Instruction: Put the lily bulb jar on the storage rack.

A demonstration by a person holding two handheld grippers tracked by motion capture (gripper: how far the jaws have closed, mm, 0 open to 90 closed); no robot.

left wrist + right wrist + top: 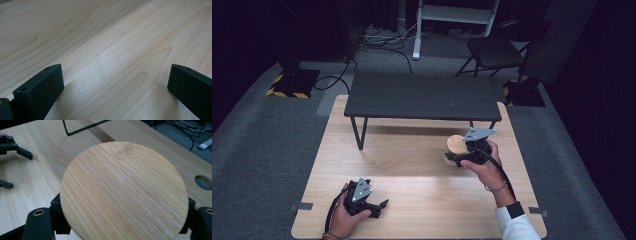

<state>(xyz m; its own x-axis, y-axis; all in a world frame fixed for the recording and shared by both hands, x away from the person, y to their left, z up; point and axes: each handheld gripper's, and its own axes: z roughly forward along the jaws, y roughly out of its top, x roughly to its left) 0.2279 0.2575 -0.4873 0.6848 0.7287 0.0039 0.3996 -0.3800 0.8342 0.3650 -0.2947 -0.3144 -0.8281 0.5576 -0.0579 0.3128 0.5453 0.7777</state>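
While the right tool [460,159] grasps the round bamboo-topped jar [455,145] by its sides, its jaws flank the lid [123,192] just below the rim, near the desk's [412,150] right edge; left tool [374,206] released, resting on bare desk.

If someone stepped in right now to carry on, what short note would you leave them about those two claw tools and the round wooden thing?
Right gripper: jaws on either side of the round bamboo lid, apparently shut on it, over the right half of the wooden table.
Left gripper: open, holding nothing, low over the table's near left.
Done: lid gripped.
Left: where the lid goes can't be told; the low black bench stands behind it.
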